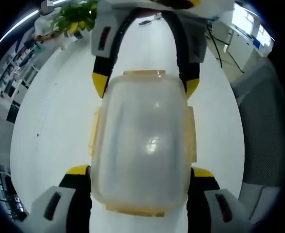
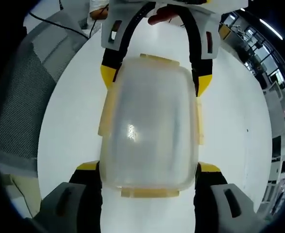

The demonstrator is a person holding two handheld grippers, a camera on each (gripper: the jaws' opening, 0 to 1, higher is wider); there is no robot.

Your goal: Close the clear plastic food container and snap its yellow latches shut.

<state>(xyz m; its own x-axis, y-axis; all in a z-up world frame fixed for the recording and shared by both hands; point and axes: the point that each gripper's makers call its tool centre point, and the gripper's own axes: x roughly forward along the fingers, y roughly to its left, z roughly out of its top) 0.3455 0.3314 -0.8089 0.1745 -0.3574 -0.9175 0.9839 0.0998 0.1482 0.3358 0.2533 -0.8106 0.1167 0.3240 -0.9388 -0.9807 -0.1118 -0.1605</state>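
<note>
The lidded clear plastic food container [image 1: 143, 145] lies on the white table [image 1: 50, 126] between the facing left gripper [image 1: 140, 177] and right gripper [image 2: 149, 174], long axis running gripper to gripper, both spread wide, gripping nothing

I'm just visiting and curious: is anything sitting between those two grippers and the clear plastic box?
Nothing visible does. The clear container lies on the white table, and each gripper's jaws already flank one end of it: the left gripper from one side, the right gripper from the opposite side.
</note>
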